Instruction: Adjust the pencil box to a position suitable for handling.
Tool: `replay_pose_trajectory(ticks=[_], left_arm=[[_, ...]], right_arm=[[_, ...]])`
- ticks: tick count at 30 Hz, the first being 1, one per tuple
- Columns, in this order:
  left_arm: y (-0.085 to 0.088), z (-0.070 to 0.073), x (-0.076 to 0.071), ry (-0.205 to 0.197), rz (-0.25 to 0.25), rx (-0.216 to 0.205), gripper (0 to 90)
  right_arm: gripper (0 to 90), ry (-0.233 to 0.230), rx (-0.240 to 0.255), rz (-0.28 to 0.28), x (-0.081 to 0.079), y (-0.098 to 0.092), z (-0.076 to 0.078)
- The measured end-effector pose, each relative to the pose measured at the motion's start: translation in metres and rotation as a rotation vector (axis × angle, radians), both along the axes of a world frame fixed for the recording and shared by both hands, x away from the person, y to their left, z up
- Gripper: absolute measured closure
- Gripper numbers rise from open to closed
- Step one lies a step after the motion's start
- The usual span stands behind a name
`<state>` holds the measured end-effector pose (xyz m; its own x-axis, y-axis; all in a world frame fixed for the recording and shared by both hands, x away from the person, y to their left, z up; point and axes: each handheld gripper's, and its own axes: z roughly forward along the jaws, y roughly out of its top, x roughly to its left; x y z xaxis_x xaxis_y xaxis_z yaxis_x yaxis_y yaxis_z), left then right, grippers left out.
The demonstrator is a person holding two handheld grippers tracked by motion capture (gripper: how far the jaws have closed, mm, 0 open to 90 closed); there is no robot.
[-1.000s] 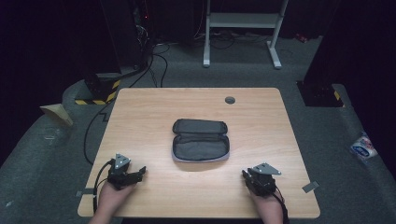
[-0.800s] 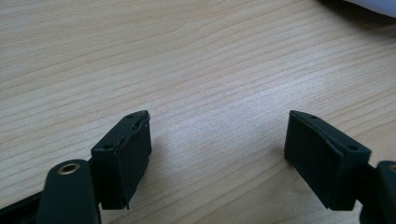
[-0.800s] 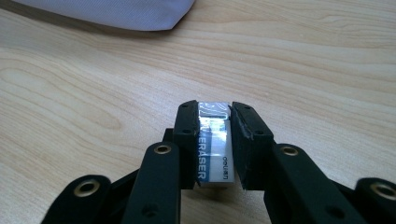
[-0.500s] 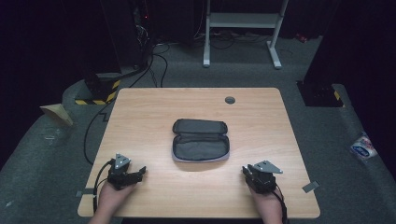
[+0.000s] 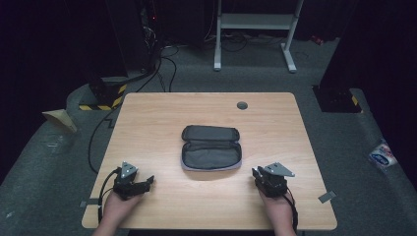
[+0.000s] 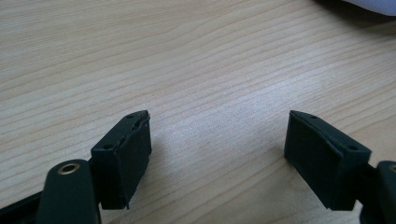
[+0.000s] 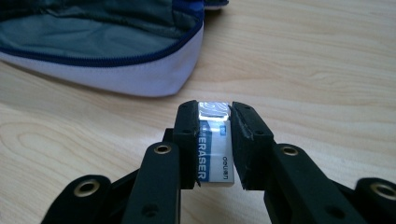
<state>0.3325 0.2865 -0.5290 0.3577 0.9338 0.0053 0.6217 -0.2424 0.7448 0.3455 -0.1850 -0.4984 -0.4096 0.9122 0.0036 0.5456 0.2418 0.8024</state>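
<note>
Right gripper [image 7: 212, 140] had its jaws pinching an eraser [image 7: 213, 151] across its narrow sides, long axis pointing out front, probably so it could drop end-first into the pencil case [image 5: 211, 147]. The case lay unzipped and flat at the middle of the counter [image 5: 162, 113], mouth up, ready to receive. Right gripper sat near the front right corner, short of the case. Left gripper [image 6: 217, 154] rested near the front left corner, jaws spread, empty, likely kept free to steady the case.

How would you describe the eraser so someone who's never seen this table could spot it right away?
Start at the wooden table with the open grey pencil case in its middle. Right of the case, the right gripper holds the eraser between its black jaws: a small white block in a blue-and-white sleeve printed ERASER.
</note>
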Motion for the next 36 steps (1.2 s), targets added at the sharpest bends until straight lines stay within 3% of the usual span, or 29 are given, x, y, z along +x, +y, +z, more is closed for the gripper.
replay_pose_trajectory(ticks=[18, 36], left_arm=[[0.000, 0.000, 0.000, 0.000, -0.017, 0.001, 23.0], [0.000, 0.000, 0.001, -0.001, -0.032, 0.002, 22.9]], right_arm=[[72.2, -0.043, 0.015, 0.005, 0.017, 0.016, 0.023], [72.2, -0.044, 0.011, 0.033, 0.040, 0.041, 0.037]])
